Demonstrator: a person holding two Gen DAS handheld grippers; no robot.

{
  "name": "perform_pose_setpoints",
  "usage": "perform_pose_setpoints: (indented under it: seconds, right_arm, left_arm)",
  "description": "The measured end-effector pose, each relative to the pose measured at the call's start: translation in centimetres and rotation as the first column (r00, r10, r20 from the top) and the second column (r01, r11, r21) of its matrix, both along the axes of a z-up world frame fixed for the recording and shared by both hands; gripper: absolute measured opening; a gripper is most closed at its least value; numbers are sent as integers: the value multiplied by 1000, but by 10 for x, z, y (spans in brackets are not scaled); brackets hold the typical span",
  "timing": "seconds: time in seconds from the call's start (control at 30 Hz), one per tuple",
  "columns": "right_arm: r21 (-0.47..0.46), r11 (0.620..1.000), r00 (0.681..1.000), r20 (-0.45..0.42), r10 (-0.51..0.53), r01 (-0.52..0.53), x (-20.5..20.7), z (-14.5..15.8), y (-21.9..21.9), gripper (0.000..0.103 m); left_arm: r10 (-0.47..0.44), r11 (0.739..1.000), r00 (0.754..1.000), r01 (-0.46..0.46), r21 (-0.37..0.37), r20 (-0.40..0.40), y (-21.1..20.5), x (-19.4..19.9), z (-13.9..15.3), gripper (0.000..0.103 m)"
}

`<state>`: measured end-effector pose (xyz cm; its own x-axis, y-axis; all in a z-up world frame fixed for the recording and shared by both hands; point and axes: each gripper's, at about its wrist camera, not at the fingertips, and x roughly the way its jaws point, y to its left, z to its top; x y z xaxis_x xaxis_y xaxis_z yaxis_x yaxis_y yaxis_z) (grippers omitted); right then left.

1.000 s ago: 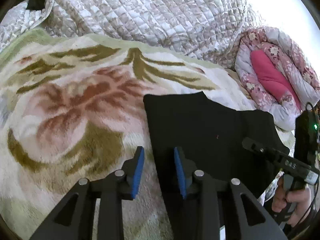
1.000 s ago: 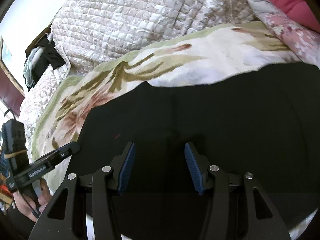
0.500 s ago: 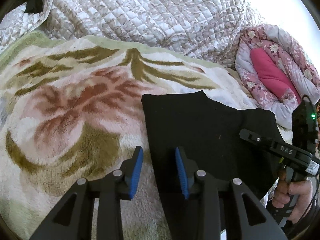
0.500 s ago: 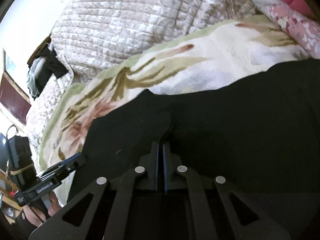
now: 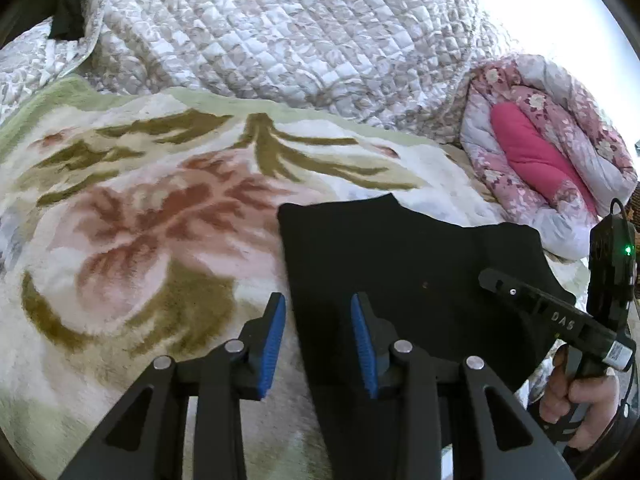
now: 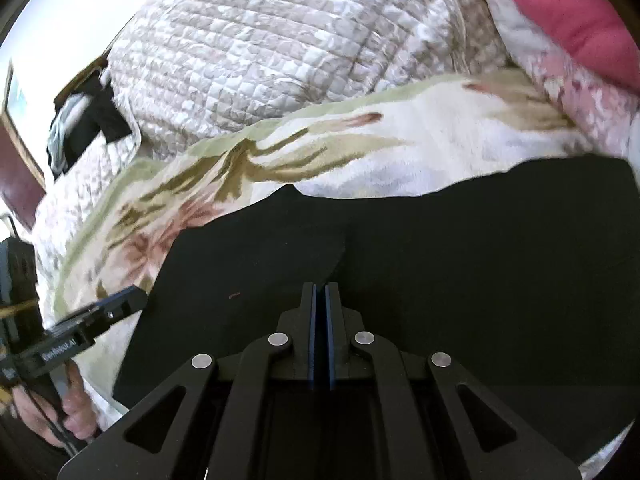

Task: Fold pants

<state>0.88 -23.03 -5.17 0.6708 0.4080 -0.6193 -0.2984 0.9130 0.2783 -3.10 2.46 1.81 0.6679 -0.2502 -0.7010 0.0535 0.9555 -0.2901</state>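
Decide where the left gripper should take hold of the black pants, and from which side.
Probably grip the black pants at their straight left edge, coming from the blanket side: that edge lies flat and exposed, right between the left gripper's open jaws.

Daylit scene; far wall (image 5: 540,8) overexposed. Fisheye bending is seen at edges. Black pants (image 6: 440,248) detail is lost; slight blur noted.
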Motion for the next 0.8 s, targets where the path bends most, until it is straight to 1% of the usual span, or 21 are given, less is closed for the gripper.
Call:
perform_pose_setpoints:
  seconds: [0.03,0.07,0.1,0.17,0.23,0.3,0.33,0.37,0.4,0.47,0.53,0.6,0.67,0.73,0.77,0.8]
  right_arm:
    - [-13,1000,1000,6,-12,12,0,0,-1,14]
    - [-16,1000,1000,9,-25,25,0,-1,-3,22]
    - [-16,999,999,11,-30,31,-1,-1,-5,23]
    - [-12,1000,1000,27,-10,11,-3,2,-4,23]
    - [-4,999,998,39,44,-44,-6,2,4,23]
    - [-3,996,995,26,94,-94,-4,-3,14,23]
    - [-17,995,995,0,98,-98,-1,-8,17,23]
    - [-42,996,996,-32,83,-84,5,-16,19,16]
    - [-40,997,998,-19,65,-66,7,-17,17,9]
    - [-41,999,999,-7,35,-35,7,-10,11,9]
    - [-69,997,999,30,23,-21,-1,-3,8,9]
    - [-71,996,997,56,51,-47,-15,2,9,9]
    - [-64,995,995,60,81,-77,-27,2,12,12]
    - [-77,992,994,35,105,-102,-34,-7,17,12]
    - [-97,988,993,10,118,-117,-37,-15,20,12]
    - [-121,985,992,14,123,-121,-40,-21,21,12]
  left_arm:
    - [-11,1000,1000,11,-7,0,-3,-1,0,40]
    - [-23,1000,1000,23,-7,-1,-6,-2,-1,40]
    - [-29,1000,1000,29,-2,0,-9,-2,-2,41]
    - [-43,999,999,43,9,-1,-16,-4,-4,42]
    - [-54,998,999,54,19,-3,-21,-5,-6,44]
    - [-59,998,998,59,26,4,-24,-7,-5,47]
    - [-64,998,998,64,25,9,-25,-8,-4,49]
    - [-67,997,998,67,26,11,-26,-8,-5,50]
    - [-68,997,998,68,31,7,-27,-7,-6,50]
    - [-68,995,998,68,67,-1,-29,-6,-9,50]
    - [-59,995,998,57,87,18,-31,-10,-2,50]
    - [-78,992,995,71,107,61,-37,-17,7,51]
    - [-108,987,992,98,124,73,-44,-22,10,50]
    - [-128,986,991,123,109,41,-49,-25,2,50]
    - [-135,987,991,133,96,17,-51,-26,-4,50]
    - [-144,985,990,143,94,-2,-54,-27,-10,50]
